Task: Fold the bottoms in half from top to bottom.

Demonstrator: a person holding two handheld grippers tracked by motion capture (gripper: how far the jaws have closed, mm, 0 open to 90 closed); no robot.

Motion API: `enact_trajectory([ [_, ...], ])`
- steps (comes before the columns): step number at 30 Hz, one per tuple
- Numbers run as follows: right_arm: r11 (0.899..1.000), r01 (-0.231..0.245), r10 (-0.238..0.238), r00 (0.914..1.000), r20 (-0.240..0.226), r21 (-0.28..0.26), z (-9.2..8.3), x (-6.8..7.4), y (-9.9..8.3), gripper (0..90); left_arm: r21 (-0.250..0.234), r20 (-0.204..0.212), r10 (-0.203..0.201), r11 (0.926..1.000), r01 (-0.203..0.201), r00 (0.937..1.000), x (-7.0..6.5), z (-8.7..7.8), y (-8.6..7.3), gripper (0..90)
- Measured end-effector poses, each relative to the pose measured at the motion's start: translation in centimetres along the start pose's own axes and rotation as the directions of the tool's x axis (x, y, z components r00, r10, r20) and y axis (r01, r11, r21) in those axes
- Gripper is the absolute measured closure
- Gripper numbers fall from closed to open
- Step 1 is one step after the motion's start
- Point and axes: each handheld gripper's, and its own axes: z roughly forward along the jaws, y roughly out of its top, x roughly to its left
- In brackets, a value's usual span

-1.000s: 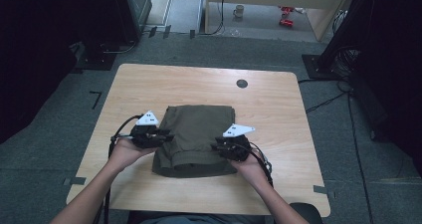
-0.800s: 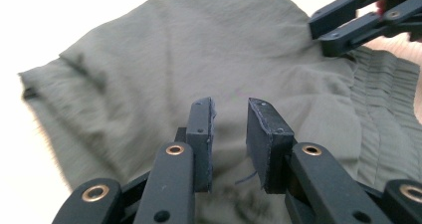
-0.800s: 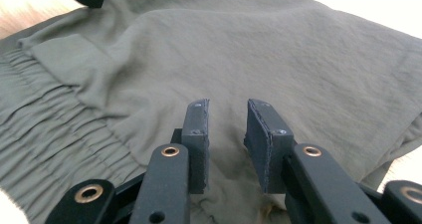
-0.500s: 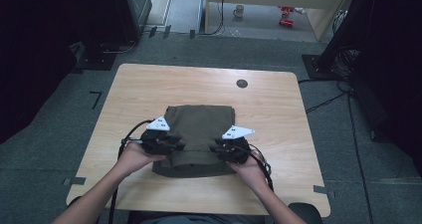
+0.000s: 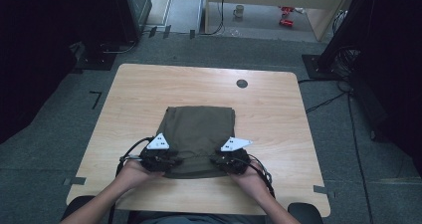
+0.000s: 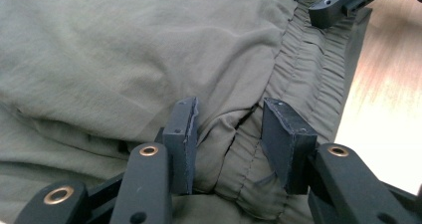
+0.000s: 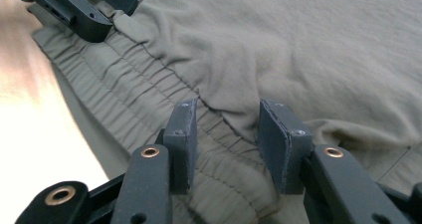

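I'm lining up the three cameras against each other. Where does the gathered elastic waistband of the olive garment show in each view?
High view: waistband along the garment's near edge, between the two grippers.
Left gripper view: runs from upper right down between the jaws.
Right gripper view: runs from upper left down between the jaws.
Shared landmark: the pale wooden table beside it.

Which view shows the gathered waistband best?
The right gripper view: the waistband runs unobstructed along the cloth's edge. The left gripper view shows a shorter stretch. The high view shows it as a dark strip without detail.
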Motion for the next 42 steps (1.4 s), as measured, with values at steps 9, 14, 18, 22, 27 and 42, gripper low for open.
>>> enact_trajectory([
  [9, 1.0, -0.001, 0.002, 0.9994, 0.034, -0.021, 1.0, -1.7, 0.4, 60.4, -0.018, -0.009, -0.03, 0.9994, 0.03, 0.9995, 1.5, 1.2, 1.1, 57.4],
  [14, 1.0, -0.014, 0.016, 0.9977, 0.066, -0.024, 1.5, -3.0, 1.0, 60.6, -0.03, -0.021, -0.042, 0.9987, 0.041, 0.9989, 2.2, 2.0, 2.1, 57.3],
  [18, 0.998, -0.042, 0.045, 0.9959, 0.078, -0.045, 1.9, -4.1, 1.2, 60.7, -0.026, -0.029, -0.054, 0.9982, 0.054, 0.9981, 3.1, 2.6, 2.9, 56.7],
  [22, 0.998, -0.051, 0.054, 0.9949, 0.086, -0.037, 2.1, -4.8, 1.7, 60.2, -0.036, -0.04, -0.056, 0.9979, 0.055, 0.9976, 3.3, 2.7, 3.2, 55.5],
  [27, 0.995, -0.08, 0.084, 0.9949, 0.056, -0.06, 1.6, -5.1, 1.8, 56.2, -0.059, -0.01, -0.081, 0.995, 0.081, 0.9966, 3.7, 2.0, 3.3, 49.4],
  [42, 0.977, -0.155, 0.166, 0.9834, 0.072, -0.144, -0.6, -6.5, 3.0, 40.4, -0.109, -0.056, -0.116, 0.988, 0.109, 0.9917, 4.8, -1.5, 4.1, 35.0],
])
